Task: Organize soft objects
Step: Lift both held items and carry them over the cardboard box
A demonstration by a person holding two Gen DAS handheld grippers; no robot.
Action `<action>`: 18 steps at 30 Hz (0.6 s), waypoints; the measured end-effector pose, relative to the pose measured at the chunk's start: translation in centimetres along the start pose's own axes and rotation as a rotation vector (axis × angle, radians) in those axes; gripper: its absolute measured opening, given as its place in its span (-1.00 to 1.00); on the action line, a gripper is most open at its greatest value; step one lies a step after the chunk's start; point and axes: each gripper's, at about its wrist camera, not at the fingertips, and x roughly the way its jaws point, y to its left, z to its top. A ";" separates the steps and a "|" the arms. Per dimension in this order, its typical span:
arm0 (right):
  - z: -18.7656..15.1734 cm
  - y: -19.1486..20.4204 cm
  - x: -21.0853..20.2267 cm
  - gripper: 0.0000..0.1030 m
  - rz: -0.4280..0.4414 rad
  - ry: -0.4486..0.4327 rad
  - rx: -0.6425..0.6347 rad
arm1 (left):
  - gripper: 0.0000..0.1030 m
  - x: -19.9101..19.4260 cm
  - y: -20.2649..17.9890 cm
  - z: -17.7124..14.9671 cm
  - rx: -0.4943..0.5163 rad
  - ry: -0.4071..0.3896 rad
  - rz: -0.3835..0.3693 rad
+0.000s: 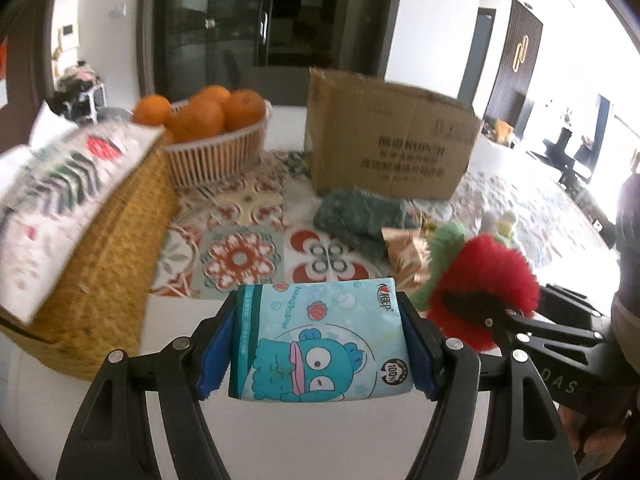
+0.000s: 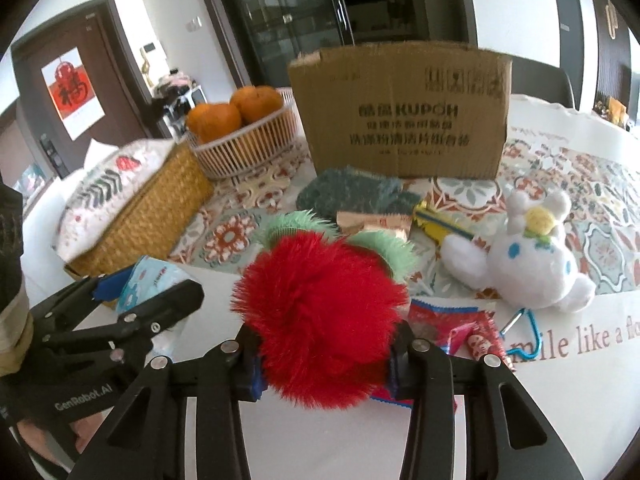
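Tissue pack (image 1: 320,344) sits clamped between the left fingers (image 1: 214,354); right fingers (image 2: 250,368) clamp the red pompom (image 2: 320,320).

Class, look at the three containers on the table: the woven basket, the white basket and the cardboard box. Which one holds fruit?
The white slatted basket: oranges are piled in it.

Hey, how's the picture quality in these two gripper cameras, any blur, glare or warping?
Left wrist view: the woven basket and cushion smear with motion blur, windows at right blow out white, while the tissue pack stays fairly sharp. Right wrist view: steadier, box print readable, red pompom soft-edged. Both bend straight lines at the fisheye rim, with dark corners.
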 end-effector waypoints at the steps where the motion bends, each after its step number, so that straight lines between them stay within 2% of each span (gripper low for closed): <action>1: 0.1 0.0 -0.4 -0.16 0.000 -0.012 0.000 | 0.41 -0.5 -0.2 0.3 0.004 -0.012 0.005; 18: 2.5 0.0 -7.9 -0.16 0.006 -0.203 0.004 | 0.41 -6.5 -3.1 4.1 0.044 -0.179 0.042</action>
